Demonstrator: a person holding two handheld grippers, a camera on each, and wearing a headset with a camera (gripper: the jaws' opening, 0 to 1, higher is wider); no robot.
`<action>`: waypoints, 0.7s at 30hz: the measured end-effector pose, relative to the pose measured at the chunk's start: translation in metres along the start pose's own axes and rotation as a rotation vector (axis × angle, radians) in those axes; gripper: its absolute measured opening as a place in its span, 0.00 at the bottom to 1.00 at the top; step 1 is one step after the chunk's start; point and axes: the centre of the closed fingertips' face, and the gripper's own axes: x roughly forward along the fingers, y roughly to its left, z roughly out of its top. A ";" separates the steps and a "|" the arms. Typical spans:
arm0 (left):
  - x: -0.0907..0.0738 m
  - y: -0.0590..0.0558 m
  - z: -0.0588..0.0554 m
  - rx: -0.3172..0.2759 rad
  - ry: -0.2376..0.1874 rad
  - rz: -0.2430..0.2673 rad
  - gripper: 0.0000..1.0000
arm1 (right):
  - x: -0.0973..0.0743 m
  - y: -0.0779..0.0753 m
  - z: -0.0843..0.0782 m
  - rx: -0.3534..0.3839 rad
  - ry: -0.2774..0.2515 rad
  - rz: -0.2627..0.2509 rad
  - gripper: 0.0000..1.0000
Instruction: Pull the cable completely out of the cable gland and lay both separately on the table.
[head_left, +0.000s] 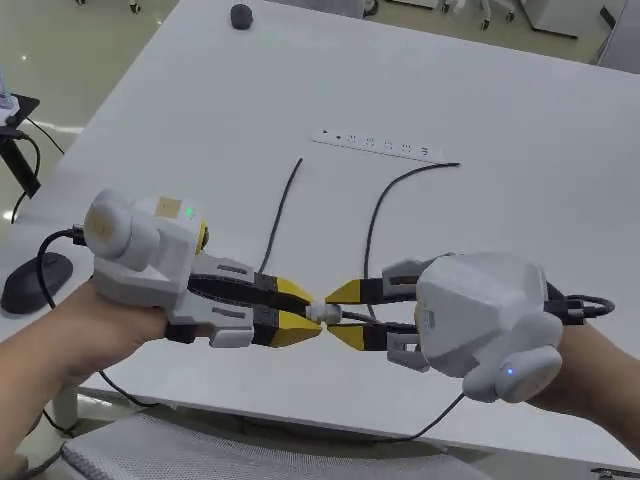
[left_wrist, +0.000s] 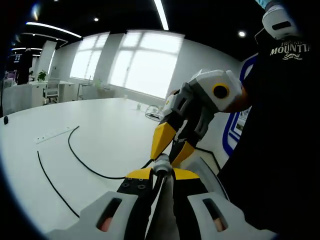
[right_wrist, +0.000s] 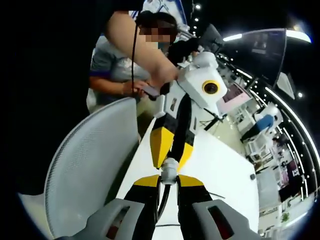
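Left gripper (head_left: 308, 316) clamps the gland (head_left: 322, 312). Right gripper (head_left: 338, 312) pinches the cable (head_left: 371, 240) beside it. I expect slippage if the pull is jerked.

Left gripper (left_wrist: 161, 174): yellow jaws closed on grey cable gland (left_wrist: 161, 164). Right gripper (left_wrist: 169, 152) enters from upper right, tips at gland. Black cable (left_wrist: 102, 175) curves across white table (left_wrist: 110, 120) to gland. Person's black shirt (left_wrist: 280, 125) at right.
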 end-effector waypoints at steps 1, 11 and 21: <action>0.000 0.000 0.000 0.000 0.001 -0.001 0.15 | 0.000 -0.001 0.000 0.016 -0.002 -0.004 0.08; -0.007 -0.002 0.008 0.040 -0.014 0.002 0.14 | -0.002 -0.007 0.008 0.173 -0.007 -0.043 0.11; -0.014 0.005 0.021 0.037 -0.035 0.017 0.14 | -0.028 -0.032 -0.001 0.575 -0.042 -0.195 0.14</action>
